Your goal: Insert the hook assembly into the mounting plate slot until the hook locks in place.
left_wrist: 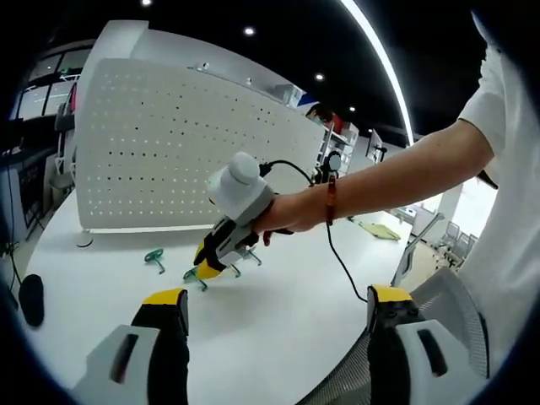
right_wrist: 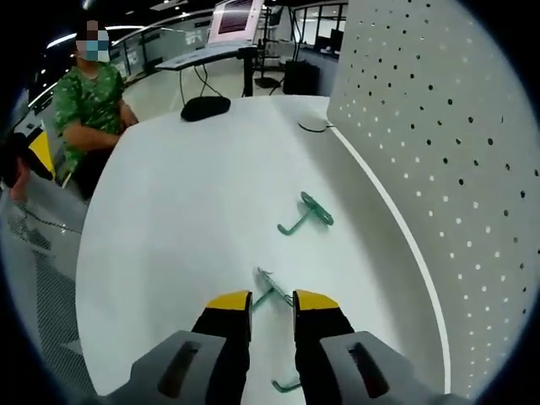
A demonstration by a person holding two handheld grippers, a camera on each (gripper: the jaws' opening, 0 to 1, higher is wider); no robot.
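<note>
I have the right gripper [right_wrist: 272, 305] down low over the white desk [right_wrist: 194, 194], its jaws narrowed around the nearest green hook [right_wrist: 268, 291], which lies between the yellow tips; I cannot tell whether the tips are already touching the wire, so I read this as closing in for a pickup, not a finished grip. From the left gripper view I see the same right gripper [left_wrist: 213, 263] held in a hand [left_wrist: 283, 217], angled down so the tips meet a hook [left_wrist: 196, 276] on the desk [left_wrist: 278, 321]. A second hook [right_wrist: 305, 213] lies farther ahead on the desk, apart from the first, and a third curl of green wire [right_wrist: 285, 386] shows near the bottom of the right gripper view. The perforated white panel [right_wrist: 447, 143] stands upright along the right side of the desk, near the hooks, so a picked hook has a short trip to a hole. My left gripper [left_wrist: 278, 308] hangs back with its jaws wide and empty, probably kept clear so the hooks and panel [left_wrist: 169, 143] stay in sight. A dark mouse-like object [right_wrist: 205, 107] rests at the far end, and a seated person in green [right_wrist: 91, 101] is beyond the desk edge.
</note>
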